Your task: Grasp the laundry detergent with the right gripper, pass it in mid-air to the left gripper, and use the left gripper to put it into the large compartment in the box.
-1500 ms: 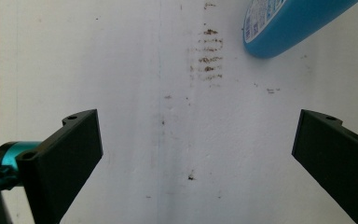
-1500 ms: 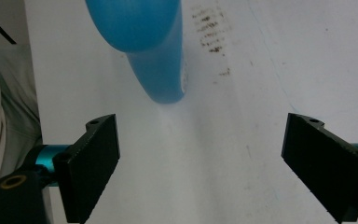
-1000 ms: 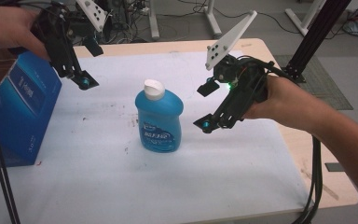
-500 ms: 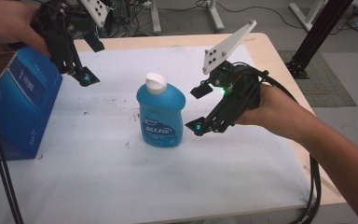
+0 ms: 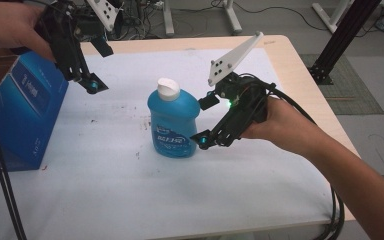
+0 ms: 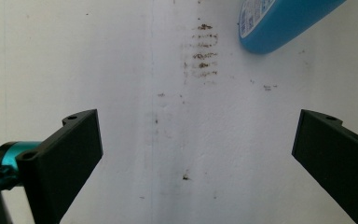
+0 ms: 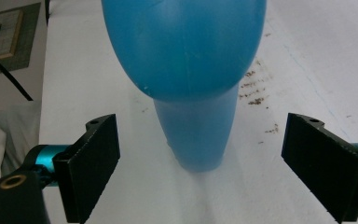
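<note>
The right hand-held gripper [image 5: 206, 121] has its jaws spread wide, holding nothing, one on each side of the blue bottle [image 5: 173, 120] without touching it; in the right gripper view the blue bottle [image 7: 191, 70] stands between them. The bottle stands upright with a white cap [image 5: 168, 88] near the middle of the tabletop [image 5: 290, 65]. The left hand-held gripper [image 5: 94, 67], also wide open and empty, hangs over the far left corner, beside a blue box [image 5: 20, 110] at the left edge.

The right hand-held gripper [image 7: 200, 163], jaws spread wide, flanks the upright blue bottle [image 7: 186, 60] untouched.
</note>
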The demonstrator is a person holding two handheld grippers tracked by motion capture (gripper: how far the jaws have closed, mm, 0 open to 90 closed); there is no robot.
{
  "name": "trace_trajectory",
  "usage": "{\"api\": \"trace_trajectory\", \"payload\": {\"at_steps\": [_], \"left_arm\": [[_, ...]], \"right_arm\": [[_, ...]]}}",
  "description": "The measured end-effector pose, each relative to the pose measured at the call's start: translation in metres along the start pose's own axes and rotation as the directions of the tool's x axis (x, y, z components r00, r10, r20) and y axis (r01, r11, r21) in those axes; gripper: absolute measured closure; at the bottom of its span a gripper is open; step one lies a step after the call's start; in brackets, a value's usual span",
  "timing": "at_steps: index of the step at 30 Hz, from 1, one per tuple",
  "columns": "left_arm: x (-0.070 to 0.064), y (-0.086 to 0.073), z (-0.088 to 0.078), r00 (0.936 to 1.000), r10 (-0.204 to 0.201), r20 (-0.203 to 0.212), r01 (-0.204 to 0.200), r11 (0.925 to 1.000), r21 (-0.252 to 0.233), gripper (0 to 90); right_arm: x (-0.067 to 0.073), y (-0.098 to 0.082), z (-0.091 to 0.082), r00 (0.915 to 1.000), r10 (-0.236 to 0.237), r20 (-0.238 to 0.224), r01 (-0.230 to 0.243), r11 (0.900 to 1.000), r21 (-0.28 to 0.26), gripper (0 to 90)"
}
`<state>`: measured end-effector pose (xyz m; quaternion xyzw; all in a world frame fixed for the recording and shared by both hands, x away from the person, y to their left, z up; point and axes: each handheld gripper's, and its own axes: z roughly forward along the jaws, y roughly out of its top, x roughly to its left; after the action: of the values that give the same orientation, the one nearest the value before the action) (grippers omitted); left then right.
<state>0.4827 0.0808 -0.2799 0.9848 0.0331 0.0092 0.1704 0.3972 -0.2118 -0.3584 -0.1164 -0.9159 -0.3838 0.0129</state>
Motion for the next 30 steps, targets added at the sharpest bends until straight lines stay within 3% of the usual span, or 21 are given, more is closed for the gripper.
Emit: {"api": "trace_trajectory", "payload": {"at_steps": [30], "left_arm": [[0.0,-0.002,0.001,1.0,-0.001,0.002,0.001,1.0,0.003,1.6]], "right_arm": [[-0.002,0.001,0.032,0.9998,-0.015,-0.013,0.014,0.995,-0.095,10.7]]}}
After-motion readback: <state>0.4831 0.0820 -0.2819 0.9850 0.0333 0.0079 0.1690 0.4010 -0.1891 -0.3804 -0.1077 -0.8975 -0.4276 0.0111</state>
